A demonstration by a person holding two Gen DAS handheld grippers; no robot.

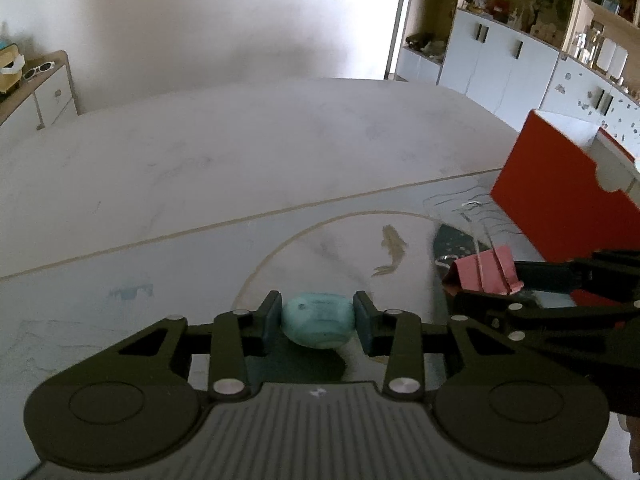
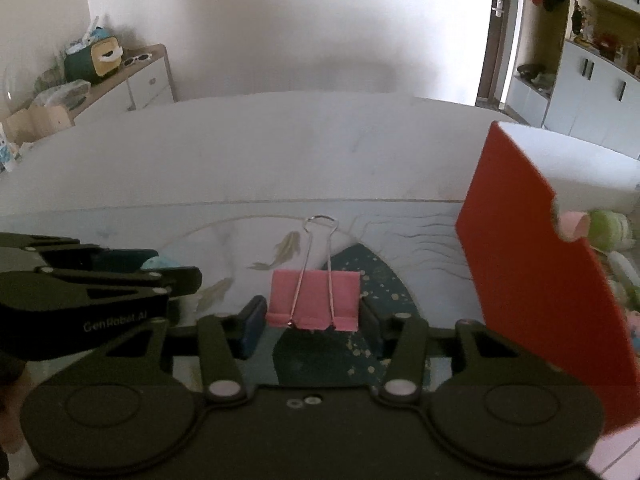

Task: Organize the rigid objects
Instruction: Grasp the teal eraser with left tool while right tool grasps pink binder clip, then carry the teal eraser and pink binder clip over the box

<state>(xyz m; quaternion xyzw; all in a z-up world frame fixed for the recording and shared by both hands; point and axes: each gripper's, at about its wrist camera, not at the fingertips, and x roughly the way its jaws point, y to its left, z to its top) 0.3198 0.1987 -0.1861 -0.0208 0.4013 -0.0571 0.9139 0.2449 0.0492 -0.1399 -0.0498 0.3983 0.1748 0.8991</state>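
Teal and rounded, one small stone-like lump [image 1: 318, 326] is sitting pinched between the pads of my left claw [image 1: 318, 322], just above the fish-patterned worktop [image 1: 200, 200]. I am gripping one pink binder clip [image 2: 314, 300] by its sides in my right claw [image 2: 314, 320], wire handles pointing away from me. One red box [image 2: 536, 280] is standing just to the right.

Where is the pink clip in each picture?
Left wrist view: the pink clip is low on the right, in the right claw.
Right wrist view: the clip is at the middle, just below centre, between that claw's fingers.
Shared landmark: the red box, right of the clip in both.
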